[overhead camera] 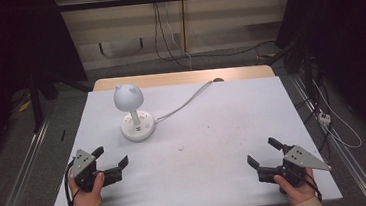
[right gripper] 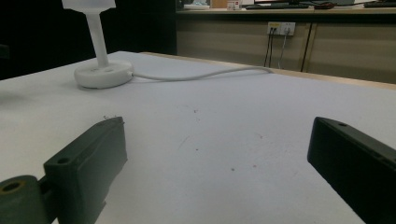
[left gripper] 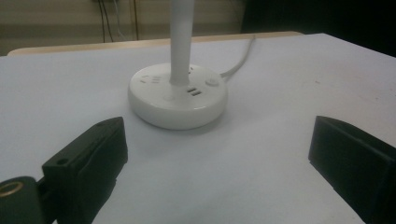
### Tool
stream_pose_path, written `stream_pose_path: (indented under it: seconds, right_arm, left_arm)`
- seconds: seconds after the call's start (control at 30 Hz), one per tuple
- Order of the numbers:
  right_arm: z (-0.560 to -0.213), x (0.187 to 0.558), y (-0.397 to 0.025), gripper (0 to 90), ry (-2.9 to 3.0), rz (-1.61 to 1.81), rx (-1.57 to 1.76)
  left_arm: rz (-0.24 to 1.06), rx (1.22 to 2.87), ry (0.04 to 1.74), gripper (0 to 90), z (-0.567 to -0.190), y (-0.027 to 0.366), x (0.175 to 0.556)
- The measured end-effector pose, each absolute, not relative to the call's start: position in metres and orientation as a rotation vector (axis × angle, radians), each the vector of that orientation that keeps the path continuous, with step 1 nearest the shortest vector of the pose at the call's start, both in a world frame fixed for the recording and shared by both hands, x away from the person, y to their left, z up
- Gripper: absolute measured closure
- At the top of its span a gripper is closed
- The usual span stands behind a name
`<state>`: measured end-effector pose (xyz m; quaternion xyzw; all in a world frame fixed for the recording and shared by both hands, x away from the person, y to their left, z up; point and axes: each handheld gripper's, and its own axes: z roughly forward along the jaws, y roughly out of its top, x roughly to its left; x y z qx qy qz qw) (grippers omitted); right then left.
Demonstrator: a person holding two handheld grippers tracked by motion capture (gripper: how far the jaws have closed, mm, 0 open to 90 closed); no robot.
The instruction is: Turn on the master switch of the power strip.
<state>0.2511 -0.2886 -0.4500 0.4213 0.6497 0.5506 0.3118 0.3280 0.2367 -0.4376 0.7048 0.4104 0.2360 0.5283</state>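
Left gripper point(overhead camera: 110, 157) wide open, empty, aimed at lamp point(overhead camera: 135, 112) standing far-left on tabletop point(overhead camera: 213, 130). Right gripper point(overhead camera: 264, 153) also open, empty, well apart. Risk: top-heavy lamp tips if stem gets bumped; cord point(overhead camera: 186, 101) may drag.

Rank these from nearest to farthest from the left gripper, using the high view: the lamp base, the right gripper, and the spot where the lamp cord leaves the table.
1. lamp base, just ahead of the left gripper, on the table's left half.
2. right gripper, across the near edge.
3. cord's exit point, at the far edge, right of the lamp.
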Motion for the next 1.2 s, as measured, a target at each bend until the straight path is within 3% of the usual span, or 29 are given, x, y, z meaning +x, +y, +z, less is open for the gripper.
stream_pose_path:
  seconds: [0.63, 1.2]
  right_arm:
    - [-0.450, 0.251, -0.289, 4.1, 1.717, 1.460, 1.112]
    - [-0.449, 0.251, -0.289, 4.0, 1.706, 1.469, 1.120]
  left_arm:
    - [0.485, 1.721, 0.891, 3.7, -0.430, 0.198, 0.347]
    - [0.491, 1.739, 0.924, 6.3, -0.429, 0.175, 0.365]
